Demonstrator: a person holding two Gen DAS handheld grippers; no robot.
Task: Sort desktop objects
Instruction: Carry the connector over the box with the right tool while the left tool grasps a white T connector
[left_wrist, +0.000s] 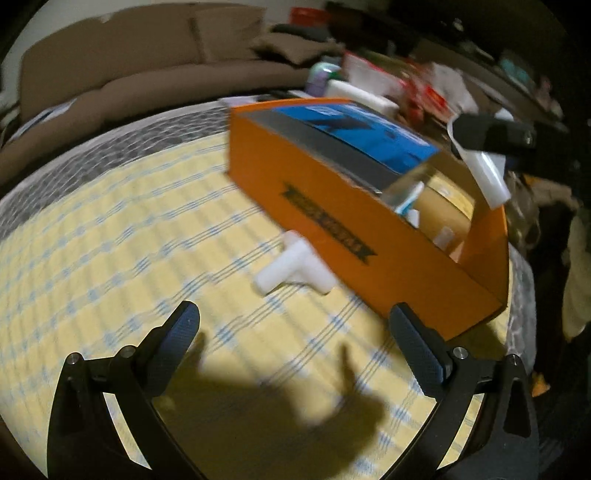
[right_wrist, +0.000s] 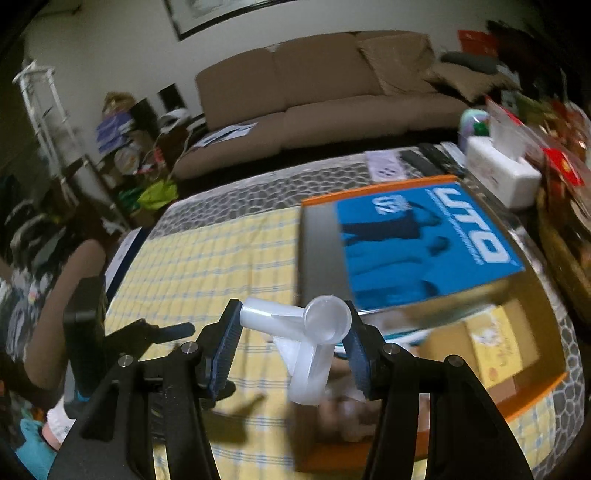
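The right gripper (right_wrist: 291, 332) clamps a white T-shaped pipe fitting (right_wrist: 295, 332) above the near end of the orange box (right_wrist: 535, 402), while the left gripper (left_wrist: 295, 354) gapes over the checked cloth (left_wrist: 129, 240) near a second white fitting (left_wrist: 295, 264) left of the box.

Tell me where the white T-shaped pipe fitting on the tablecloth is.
In the left wrist view the white T-shaped fitting lies on the yellow checked tablecloth, just left of the orange box, ahead of the open left gripper.

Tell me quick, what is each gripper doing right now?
Left gripper: open, holding nothing, above the checked cloth.
Right gripper: shut on a white plastic pipe piece, over the orange box.
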